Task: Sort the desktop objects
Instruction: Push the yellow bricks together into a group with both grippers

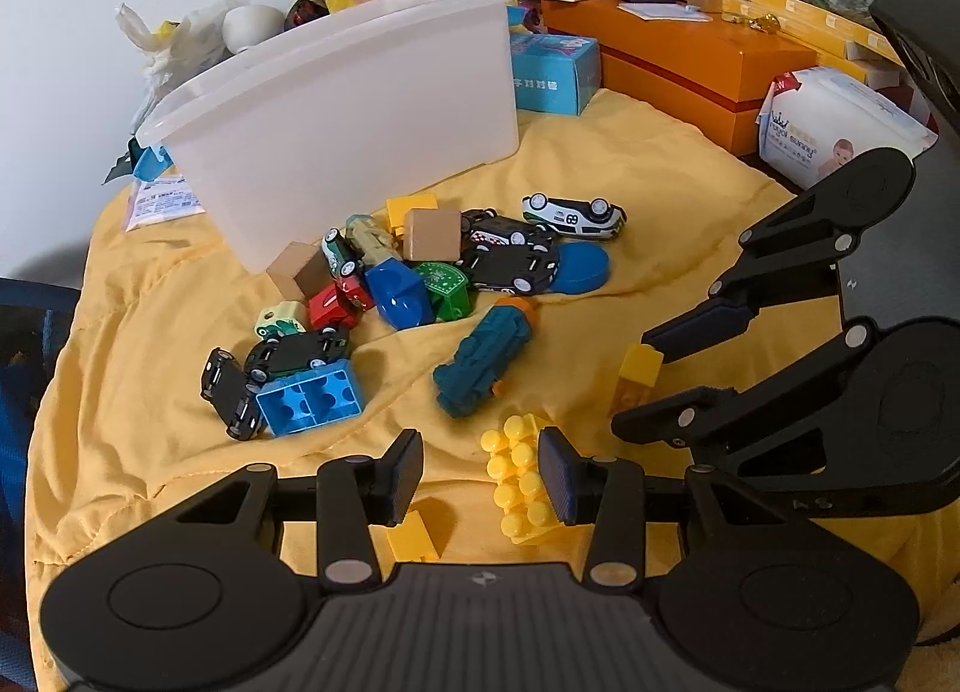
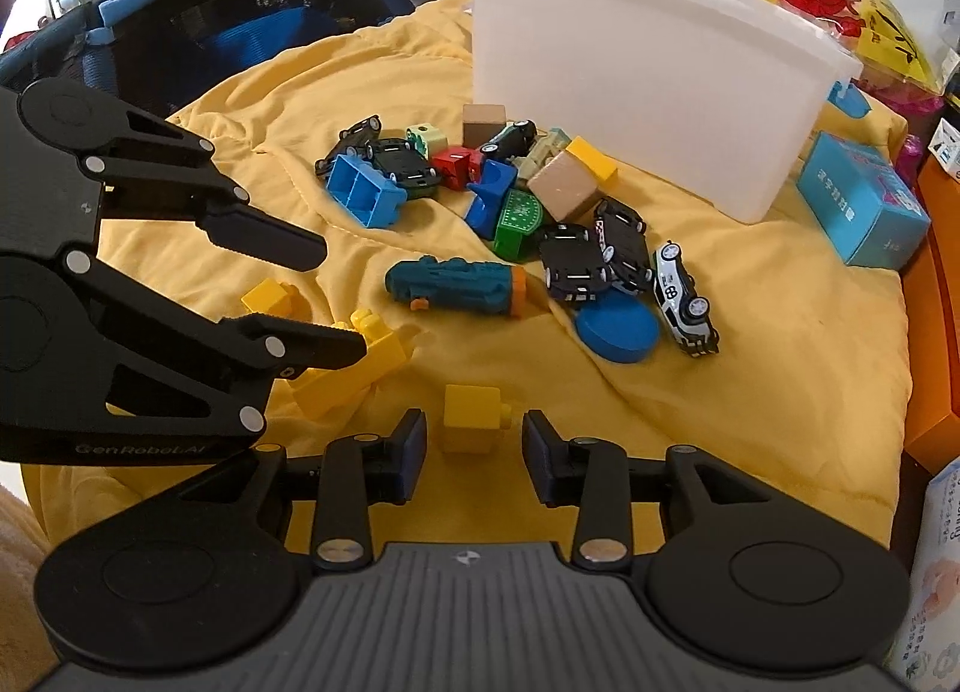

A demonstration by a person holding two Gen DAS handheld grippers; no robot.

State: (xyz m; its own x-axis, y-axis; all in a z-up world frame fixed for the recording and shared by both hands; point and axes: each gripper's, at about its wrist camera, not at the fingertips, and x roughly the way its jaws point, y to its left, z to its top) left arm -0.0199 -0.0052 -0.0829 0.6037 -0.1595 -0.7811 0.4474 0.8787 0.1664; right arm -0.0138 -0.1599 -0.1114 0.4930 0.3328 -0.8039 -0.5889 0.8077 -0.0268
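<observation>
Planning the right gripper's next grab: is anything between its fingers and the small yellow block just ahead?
Nothing visible. The right gripper is open, and the small yellow block lies on the yellow cloth just ahead of the gap between its fingers.

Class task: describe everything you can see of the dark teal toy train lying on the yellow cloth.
The teal toy train looks like moulded plastic, long and roughly cylindrical, with ridged detail along its body, an orange band at one end and a small orange peg low on its side. It lies on its side on the wrinkled yellow cloth, apart from the toy pile, between that pile and the two grippers. Nothing grips it; only the cloth touches it. Its underside is hidden.
</observation>
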